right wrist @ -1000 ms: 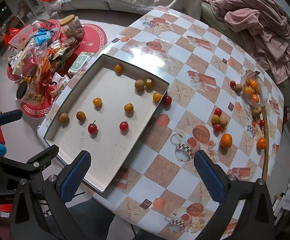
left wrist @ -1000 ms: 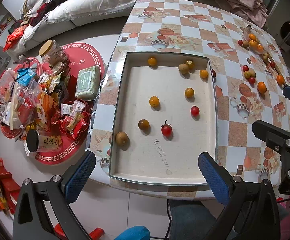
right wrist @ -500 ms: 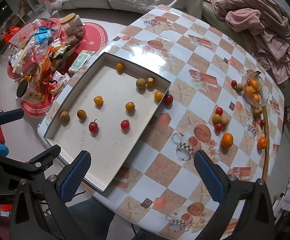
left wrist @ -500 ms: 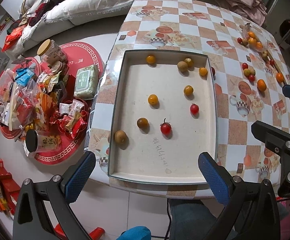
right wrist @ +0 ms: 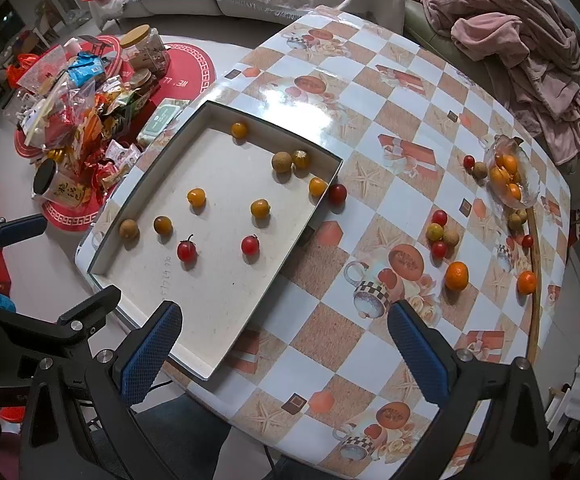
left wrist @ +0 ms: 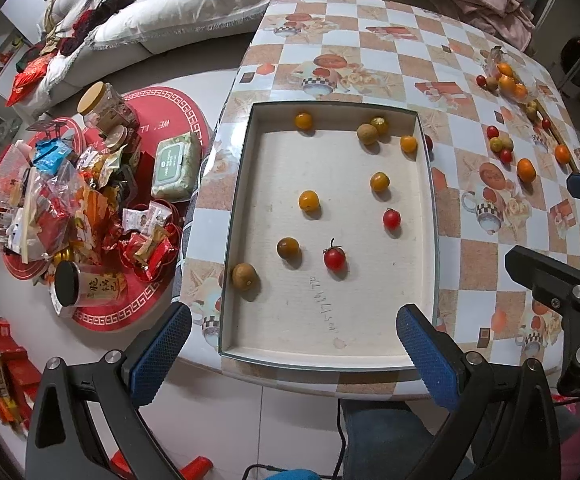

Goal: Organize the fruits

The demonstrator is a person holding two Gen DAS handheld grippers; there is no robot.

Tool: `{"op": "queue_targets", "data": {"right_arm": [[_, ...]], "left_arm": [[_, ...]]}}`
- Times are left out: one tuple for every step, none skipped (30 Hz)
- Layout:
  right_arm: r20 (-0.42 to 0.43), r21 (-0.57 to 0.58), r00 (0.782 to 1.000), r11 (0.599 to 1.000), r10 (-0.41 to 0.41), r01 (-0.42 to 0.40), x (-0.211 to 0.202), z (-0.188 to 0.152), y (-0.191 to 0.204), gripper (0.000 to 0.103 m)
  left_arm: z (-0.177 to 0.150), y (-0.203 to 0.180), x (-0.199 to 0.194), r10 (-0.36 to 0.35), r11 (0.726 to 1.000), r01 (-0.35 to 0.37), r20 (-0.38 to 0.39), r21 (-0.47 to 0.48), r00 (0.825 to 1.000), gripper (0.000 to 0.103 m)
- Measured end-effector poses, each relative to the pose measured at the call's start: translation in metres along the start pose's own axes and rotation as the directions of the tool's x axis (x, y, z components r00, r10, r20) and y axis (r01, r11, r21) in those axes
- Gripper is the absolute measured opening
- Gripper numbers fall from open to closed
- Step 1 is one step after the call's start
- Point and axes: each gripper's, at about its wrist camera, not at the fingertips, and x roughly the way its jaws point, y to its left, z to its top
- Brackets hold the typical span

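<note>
Checkered table (right wrist: 370, 128): both grippers, left (left wrist: 294, 354) and right (right wrist: 286, 352), hover wide open, empty, near the tray (left wrist: 434, 264). Round fruit could roll if nudged.

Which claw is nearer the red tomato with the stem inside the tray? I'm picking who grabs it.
Left. The left claw hangs open directly below the stemmed tomato, over the tray's near edge. The right claw, also open, sits off to the tomato's right, over the tray's corner.

Fruits (left wrist: 308, 200) lie scattered in the tray (left wrist: 330, 344) on the table (right wrist: 370, 92) (more fruit right of it)
</note>
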Motion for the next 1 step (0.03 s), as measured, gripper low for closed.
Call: {"op": "queue_targets", "data": {"right_arm": [[-0.001,0.000,1.000,1.000,0.000,0.000,0.0000,0.0000,0.0000,0.103]], "left_arm": [[0.0001,0.0001,0.0001,-0.003,1.000,0.003,0.000,0.001,1.000,0.103]]}}
